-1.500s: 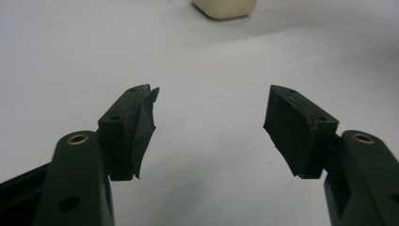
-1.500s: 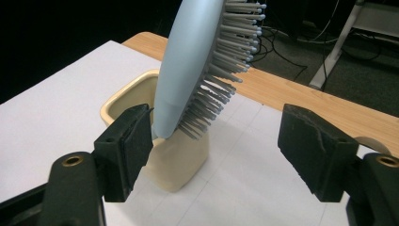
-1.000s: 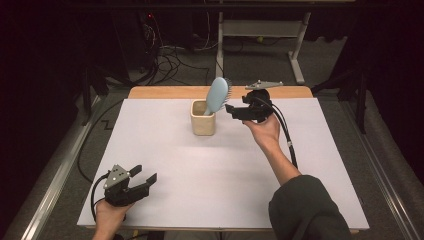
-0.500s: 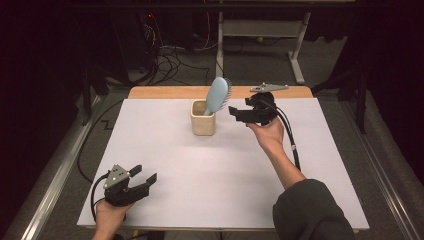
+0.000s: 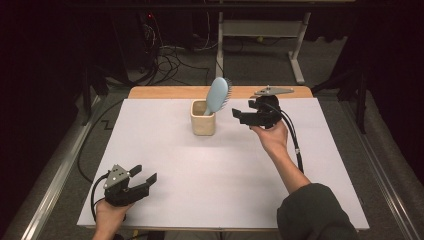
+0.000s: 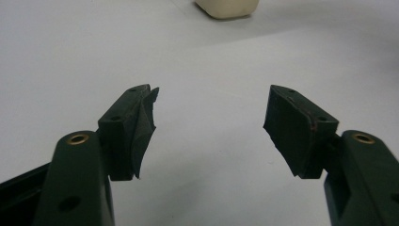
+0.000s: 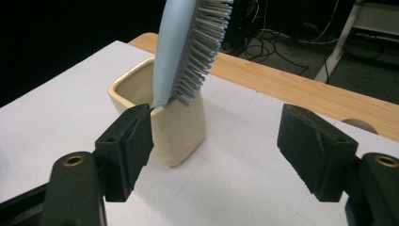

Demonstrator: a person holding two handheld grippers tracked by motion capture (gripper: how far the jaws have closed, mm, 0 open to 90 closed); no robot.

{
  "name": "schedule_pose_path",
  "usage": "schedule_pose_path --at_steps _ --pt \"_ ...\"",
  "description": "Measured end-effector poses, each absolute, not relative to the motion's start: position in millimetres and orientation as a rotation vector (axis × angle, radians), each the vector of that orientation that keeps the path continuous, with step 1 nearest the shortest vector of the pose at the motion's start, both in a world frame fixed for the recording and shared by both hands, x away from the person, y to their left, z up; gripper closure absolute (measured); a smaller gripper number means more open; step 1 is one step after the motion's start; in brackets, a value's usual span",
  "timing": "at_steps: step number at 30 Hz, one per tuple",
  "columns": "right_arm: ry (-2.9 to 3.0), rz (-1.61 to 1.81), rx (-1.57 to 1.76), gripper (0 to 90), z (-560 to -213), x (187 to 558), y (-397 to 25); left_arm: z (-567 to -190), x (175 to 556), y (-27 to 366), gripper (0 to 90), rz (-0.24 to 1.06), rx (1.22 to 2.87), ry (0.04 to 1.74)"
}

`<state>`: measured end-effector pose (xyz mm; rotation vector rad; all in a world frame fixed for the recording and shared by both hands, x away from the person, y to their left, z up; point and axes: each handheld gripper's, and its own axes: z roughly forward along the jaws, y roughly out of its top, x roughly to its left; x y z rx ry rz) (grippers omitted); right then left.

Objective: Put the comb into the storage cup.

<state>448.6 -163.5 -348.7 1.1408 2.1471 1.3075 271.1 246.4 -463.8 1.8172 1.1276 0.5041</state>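
A cream square cup (image 5: 203, 118) stands at the back middle of the white table, and a light blue hairbrush (image 5: 217, 95) leans in it, bristles to the right. In the right gripper view the cup (image 7: 172, 132) and brush (image 7: 184, 47) sit just past the left jaw. My right gripper (image 5: 239, 117) is open, a little to the right of the cup and clear of it. My left gripper (image 5: 144, 175) rests open near the table's front left corner, with nothing between its jaws (image 6: 211, 122); the cup's base (image 6: 227, 8) shows far ahead.
The white sheet (image 5: 220, 165) covers the table, with a wooden strip (image 5: 170, 92) along the far edge. Cables and a metal stand's legs (image 5: 260, 35) lie on the floor behind. A black cable (image 5: 295, 145) trails from the right gripper along the forearm.
My right gripper has drawn slightly back to the right, away from the brush and cup. The left gripper has stayed put.
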Motion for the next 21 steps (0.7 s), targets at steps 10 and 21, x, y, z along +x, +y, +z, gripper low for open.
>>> schedule_pose_path --at_steps 10,21 --pt "2.14 1.305 1.146 28.2 -350 445 -171 -464 271 246 34.0 0.504 1.817 1.128" --pt "2.133 1.314 1.152 28.2 -352 439 -180 -464 271 247 34.0 0.505 1.815 1.131"
